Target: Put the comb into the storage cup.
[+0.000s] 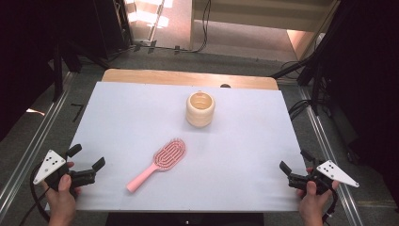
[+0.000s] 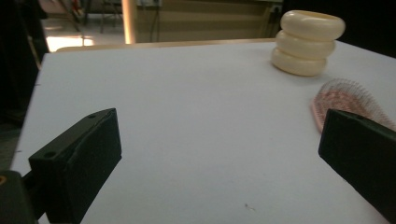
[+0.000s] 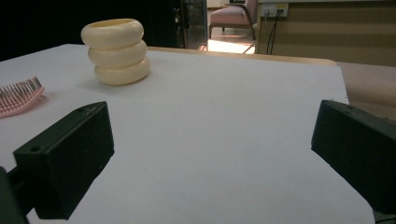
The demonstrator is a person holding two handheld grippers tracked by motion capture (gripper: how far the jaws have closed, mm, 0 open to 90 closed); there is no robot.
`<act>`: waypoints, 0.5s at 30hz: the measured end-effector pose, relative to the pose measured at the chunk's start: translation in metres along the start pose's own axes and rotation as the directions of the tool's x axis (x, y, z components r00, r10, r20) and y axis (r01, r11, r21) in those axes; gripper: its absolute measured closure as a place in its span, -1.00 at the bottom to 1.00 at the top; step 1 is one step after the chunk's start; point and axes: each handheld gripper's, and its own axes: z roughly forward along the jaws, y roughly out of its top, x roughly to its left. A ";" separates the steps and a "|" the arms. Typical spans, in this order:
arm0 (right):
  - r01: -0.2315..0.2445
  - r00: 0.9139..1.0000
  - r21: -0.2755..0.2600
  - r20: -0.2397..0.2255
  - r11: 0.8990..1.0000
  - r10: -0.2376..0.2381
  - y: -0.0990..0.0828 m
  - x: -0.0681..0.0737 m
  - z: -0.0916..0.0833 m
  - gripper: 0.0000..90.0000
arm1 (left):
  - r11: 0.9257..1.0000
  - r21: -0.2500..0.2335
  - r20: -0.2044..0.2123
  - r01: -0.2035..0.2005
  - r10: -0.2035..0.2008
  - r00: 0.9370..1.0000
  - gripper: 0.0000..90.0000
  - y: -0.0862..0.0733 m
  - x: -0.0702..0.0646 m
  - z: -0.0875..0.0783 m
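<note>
A white surface (image 1: 141, 108) fills the scene under dim light. At its near left corner the left gripper (image 1: 87, 160) rests with jaws spread, grasping nothing. The pink hairbrush (image 1: 160, 162) lies right of it, apart; the cream ribbed cup (image 1: 200, 109) stands beyond. At the near right corner, the right gripper (image 1: 294, 162) gapes empty too.

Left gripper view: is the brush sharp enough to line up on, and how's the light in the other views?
Left gripper view: the pink brush is soft and blurred at its bristles, partly behind a jaw; dim overall. Right gripper view: the cream cup is fairly sharp, with bright glare from the doorway behind. High view: the white table is evenly lit, its surroundings dark.
</note>
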 end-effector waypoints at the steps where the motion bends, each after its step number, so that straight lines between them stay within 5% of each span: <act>1: 0.000 1.000 0.000 0.000 1.000 0.000 0.000 0.000 0.000 -1.00 | 1.000 0.007 -0.002 -0.004 0.004 1.000 -1.00 0.001 -0.001 0.000; 15: 0.024 1.000 -0.004 -0.020 1.000 -0.024 -0.001 0.003 0.001 -1.00 | 0.997 0.042 -0.001 -0.067 0.067 0.998 -1.00 0.019 -0.022 0.006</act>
